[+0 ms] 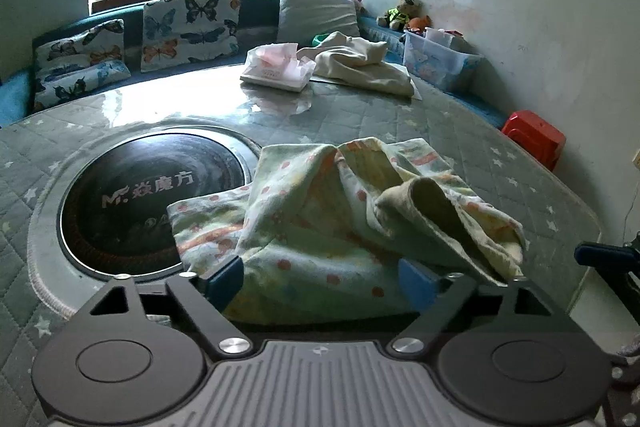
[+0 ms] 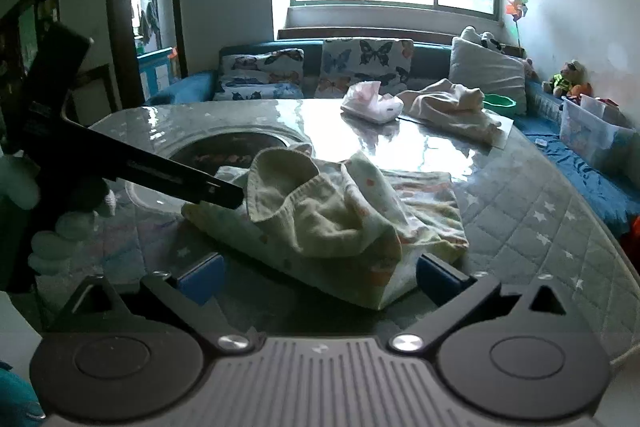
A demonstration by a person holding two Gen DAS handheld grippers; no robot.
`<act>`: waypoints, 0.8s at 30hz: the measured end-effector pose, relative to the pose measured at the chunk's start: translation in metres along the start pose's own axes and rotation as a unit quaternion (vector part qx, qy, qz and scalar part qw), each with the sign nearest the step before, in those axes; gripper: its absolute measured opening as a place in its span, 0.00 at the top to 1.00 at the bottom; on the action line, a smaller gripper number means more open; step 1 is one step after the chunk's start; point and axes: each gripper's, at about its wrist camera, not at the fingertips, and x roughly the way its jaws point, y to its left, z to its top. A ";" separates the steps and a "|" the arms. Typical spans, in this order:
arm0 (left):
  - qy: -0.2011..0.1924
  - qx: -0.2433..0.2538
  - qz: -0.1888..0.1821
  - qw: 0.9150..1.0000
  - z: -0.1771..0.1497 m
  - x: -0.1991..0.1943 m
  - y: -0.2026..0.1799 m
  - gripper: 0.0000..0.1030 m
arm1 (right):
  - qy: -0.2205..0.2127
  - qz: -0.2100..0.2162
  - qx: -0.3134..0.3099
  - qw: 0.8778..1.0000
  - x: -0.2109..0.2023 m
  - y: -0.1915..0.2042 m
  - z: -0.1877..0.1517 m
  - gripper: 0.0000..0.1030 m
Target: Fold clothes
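A pale green garment with orange dots [image 1: 340,219] lies crumpled on the table, one cuff or hem gaping open at its right. My left gripper [image 1: 320,283] stands open at its near edge, the blue pads wide apart on either side of the cloth and not pressing it. In the right wrist view the same garment [image 2: 340,223] lies just ahead of my right gripper [image 2: 320,281], which is open with its pads spread wider than the near corner of the cloth. One black finger of the left gripper [image 2: 180,179] reaches in from the left, ending at the garment's edge.
The table [image 1: 500,163] has a quilted green cover and a round black hotplate [image 1: 152,203] set into its left. At the back lie a cream garment [image 1: 360,63] and a pink tissue pack [image 1: 276,67]. A red stool [image 1: 534,137], a clear plastic box [image 1: 440,61] and cushions stand beyond.
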 end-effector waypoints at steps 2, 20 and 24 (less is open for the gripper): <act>-0.001 0.001 0.000 1.000 -0.003 -0.002 -0.002 0.09 | 0.002 -0.004 0.003 1.000 0.001 0.000 -0.003 0.00; 0.006 0.008 0.010 1.000 -0.027 -0.012 -0.015 0.00 | 0.006 -0.015 0.001 1.000 0.000 0.007 -0.020 0.00; 0.009 0.007 0.013 1.000 -0.029 -0.011 -0.015 0.00 | 0.007 -0.019 -0.001 1.000 0.001 0.007 -0.022 0.00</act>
